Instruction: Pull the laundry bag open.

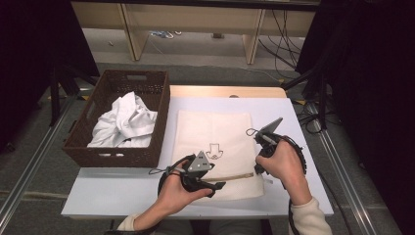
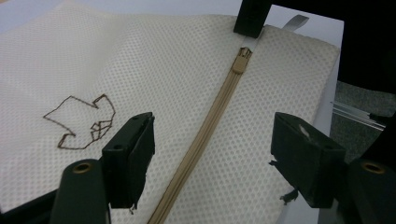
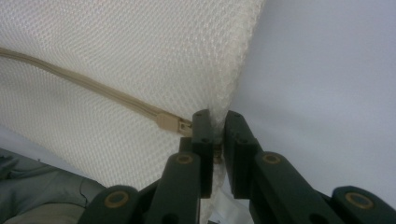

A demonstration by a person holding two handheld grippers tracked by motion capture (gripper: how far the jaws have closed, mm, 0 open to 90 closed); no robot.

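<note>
A cream mesh bag point(image 1: 215, 132) lies flat on the white table point(image 1: 117, 196), with a tan zipper point(image 1: 235, 177) running along its near edge. In the left gripper view my left gripper point(image 2: 212, 135) hovers open, one jaw on each side of the zipper point(image 2: 210, 126), pads apart from the fabric. In the high view the left gripper point(image 1: 215, 188) is at the bag's near left part. My right gripper point(image 1: 258, 169) is shut on the bag's edge fabric point(image 3: 219, 107), right beside the zipper slider point(image 3: 168, 123). That slider point(image 2: 240, 63) sits at the zipper's far end in the left gripper view.
A dark wicker basket point(image 1: 122, 157) holding crumpled white cloth point(image 1: 125, 122) stands on the table's left, close to the bag. A brown stitched emblem point(image 1: 214, 151) marks the bag's middle. The table's right edge lies just beyond the right hand.
</note>
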